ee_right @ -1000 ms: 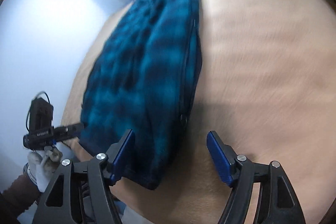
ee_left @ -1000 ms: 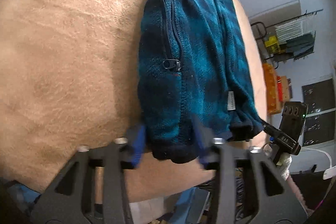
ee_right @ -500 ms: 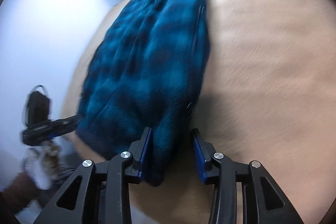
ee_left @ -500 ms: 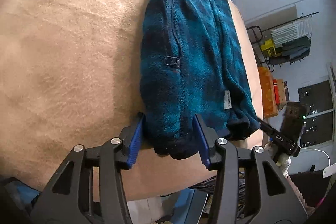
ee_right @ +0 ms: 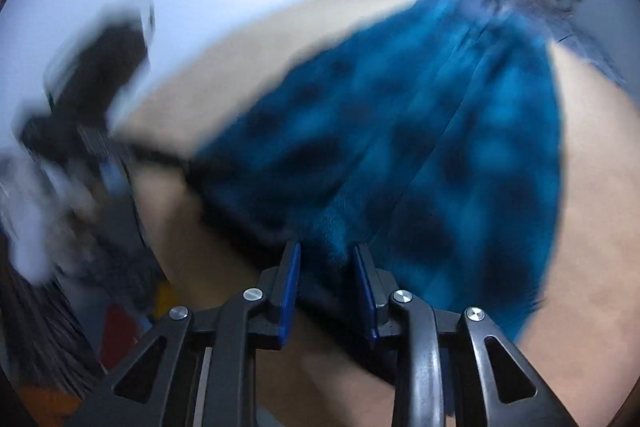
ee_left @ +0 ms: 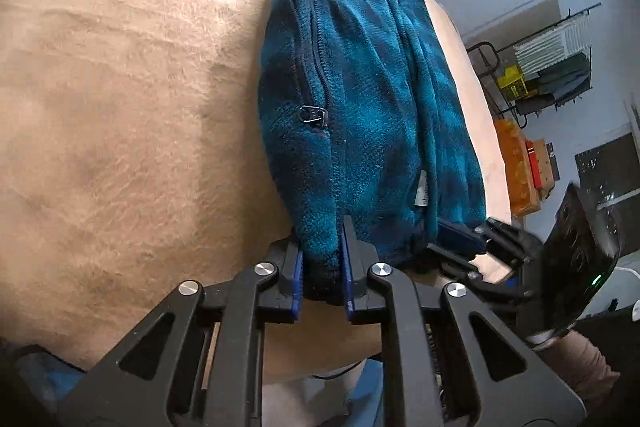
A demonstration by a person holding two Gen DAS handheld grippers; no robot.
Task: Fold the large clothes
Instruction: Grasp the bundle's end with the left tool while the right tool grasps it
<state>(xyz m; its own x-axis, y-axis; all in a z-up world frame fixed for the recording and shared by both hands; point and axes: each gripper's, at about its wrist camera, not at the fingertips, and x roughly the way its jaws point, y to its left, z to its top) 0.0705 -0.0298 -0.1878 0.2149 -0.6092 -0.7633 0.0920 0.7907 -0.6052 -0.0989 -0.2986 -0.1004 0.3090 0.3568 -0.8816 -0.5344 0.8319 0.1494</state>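
- While the right wrist view is smeared by motion blur, the teal fleece jacket (ee_left: 360,115) reads clearly from the left wrist: folded lengthwise into a long strip on the tan blanket (ee_left: 120,107).
- left gripper (ee_left: 322,267): jaws closing, blue pads pinching the jacket's near hem at its left corner; fleece fills the gap.
- right gripper (ee_right: 326,279): jaws closing on the same near hem, further toward the jacket's right edge; fabric sits between the pads (ee_right: 289,279), exact contact soft from blur. In the left view its tip (ee_left: 460,239) meets the hem's right corner.
- zipper pull (ee_left: 312,115) just up from the hem, on the jacket's left fold.
- Jacket's far end cut off at frame top.
- Dark blur left of the jacket in the right view: cannot make it out.
- shelf rack (ee_left: 548,67) well right of the jacket, contents unreadable.
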